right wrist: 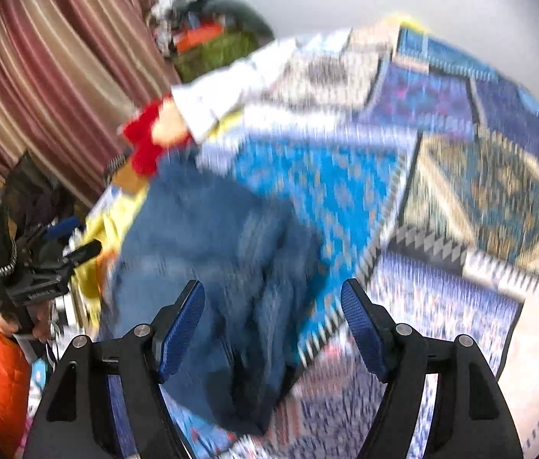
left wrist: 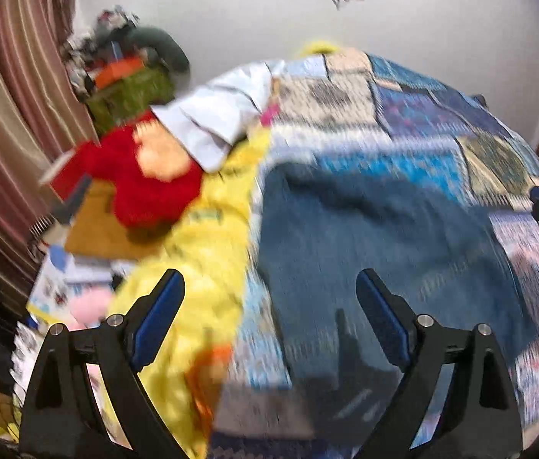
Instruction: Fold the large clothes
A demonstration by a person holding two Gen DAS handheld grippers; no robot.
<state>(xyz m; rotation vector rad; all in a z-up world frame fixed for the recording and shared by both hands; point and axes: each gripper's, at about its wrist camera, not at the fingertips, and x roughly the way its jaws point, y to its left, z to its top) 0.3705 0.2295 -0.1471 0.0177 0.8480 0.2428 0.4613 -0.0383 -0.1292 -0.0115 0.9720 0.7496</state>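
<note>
- Left claw [left wrist: 269, 298], right claw [right wrist: 272, 304]: both spread wide, pinching nothing, poised above the cloth for a grab.
- Crumpled blue denim garment [right wrist: 212, 237] lies unfolded on the patchwork-quilted bed [right wrist: 479, 191].
- Beyond: red plush toy [left wrist: 147, 187], pale folded shirt [left wrist: 219, 114], parked aside.

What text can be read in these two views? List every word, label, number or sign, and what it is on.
None can be read.
Left gripper body, right wrist view: a faint light marking, too blurred to read.
Printed papers left of the yellow cloth: print too blurred to read.
Blue garment and patterned bedspread: patterns only, no lettering seen.
</note>
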